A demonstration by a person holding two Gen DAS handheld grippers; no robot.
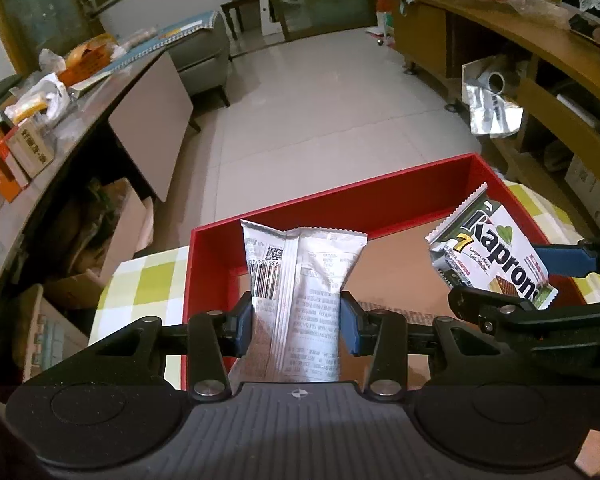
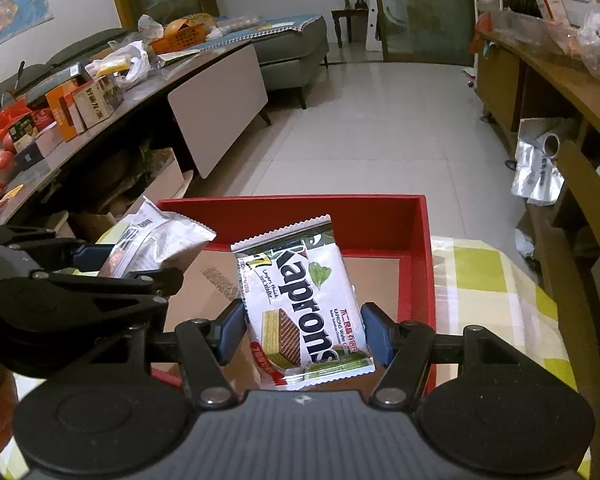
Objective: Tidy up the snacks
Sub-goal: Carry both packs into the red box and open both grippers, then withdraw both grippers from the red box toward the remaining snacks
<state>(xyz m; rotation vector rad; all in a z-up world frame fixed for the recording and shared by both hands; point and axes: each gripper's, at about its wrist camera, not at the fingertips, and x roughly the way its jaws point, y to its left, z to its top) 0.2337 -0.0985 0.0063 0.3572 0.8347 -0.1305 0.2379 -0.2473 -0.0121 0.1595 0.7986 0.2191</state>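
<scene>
While both packs hang over the box:
left gripper: jaws clamped on silver snack pack, long axis pointing away, up
right gripper: jaws clamped on Kaprons wafer pack, long axis likewise
red box: directly below, on checked desk

"kaprons" and "7" on white wafer packet
</scene>
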